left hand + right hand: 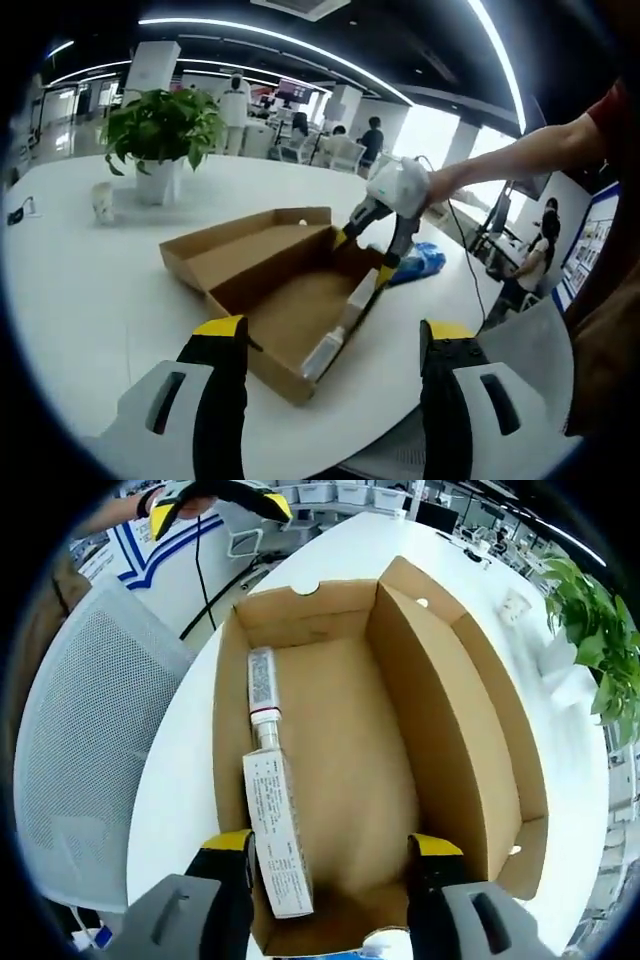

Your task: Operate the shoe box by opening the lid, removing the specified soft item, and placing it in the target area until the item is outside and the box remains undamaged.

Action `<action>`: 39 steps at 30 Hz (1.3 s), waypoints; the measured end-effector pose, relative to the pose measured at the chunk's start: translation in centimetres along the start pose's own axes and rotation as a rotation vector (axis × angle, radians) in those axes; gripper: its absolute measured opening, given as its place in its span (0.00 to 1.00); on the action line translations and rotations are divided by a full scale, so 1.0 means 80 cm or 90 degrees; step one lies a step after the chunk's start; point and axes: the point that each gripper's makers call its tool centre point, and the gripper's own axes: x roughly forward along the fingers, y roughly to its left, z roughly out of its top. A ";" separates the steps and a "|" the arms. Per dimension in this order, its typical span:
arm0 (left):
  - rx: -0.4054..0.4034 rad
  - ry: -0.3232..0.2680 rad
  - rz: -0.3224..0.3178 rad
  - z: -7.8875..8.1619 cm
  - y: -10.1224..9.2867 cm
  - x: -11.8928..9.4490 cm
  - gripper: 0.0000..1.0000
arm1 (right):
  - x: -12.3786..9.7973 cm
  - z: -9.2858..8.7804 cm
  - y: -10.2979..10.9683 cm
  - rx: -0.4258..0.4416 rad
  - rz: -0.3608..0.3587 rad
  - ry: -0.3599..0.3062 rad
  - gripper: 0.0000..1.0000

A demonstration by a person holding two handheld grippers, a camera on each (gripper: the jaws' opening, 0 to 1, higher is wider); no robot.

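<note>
- Your right gripper (pixel 330 880) hangs with jaws wide apart and empty over the open brown cardboard shoe box (pixel 480 740).
- Your left gripper (pixel 335 350) is likewise spread and empty, held back from the box.
- A crumpled blue soft item (pixel 420 262) lies on the round white table (pixel 90 300) just beyond the box, nearer your right gripper; long axis unclear.

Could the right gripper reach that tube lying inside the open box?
Probably yes: the right gripper hangs open over the shoe box, whose lid is folded back, and nothing covers the tube beside the white carton.
</note>
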 end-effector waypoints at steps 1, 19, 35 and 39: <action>0.000 0.000 0.000 0.000 0.000 0.000 0.70 | -0.001 -0.004 -0.001 0.001 0.000 0.002 0.58; 0.006 -0.001 -0.004 0.005 -0.001 0.003 0.70 | 0.020 -0.002 0.027 -0.079 0.032 0.043 0.49; 0.003 0.003 -0.004 0.001 0.000 0.003 0.69 | 0.042 -0.003 0.046 -0.082 0.059 0.060 0.22; 0.005 0.002 -0.005 0.003 0.000 0.004 0.69 | 0.041 -0.003 0.051 -0.084 0.068 0.061 0.19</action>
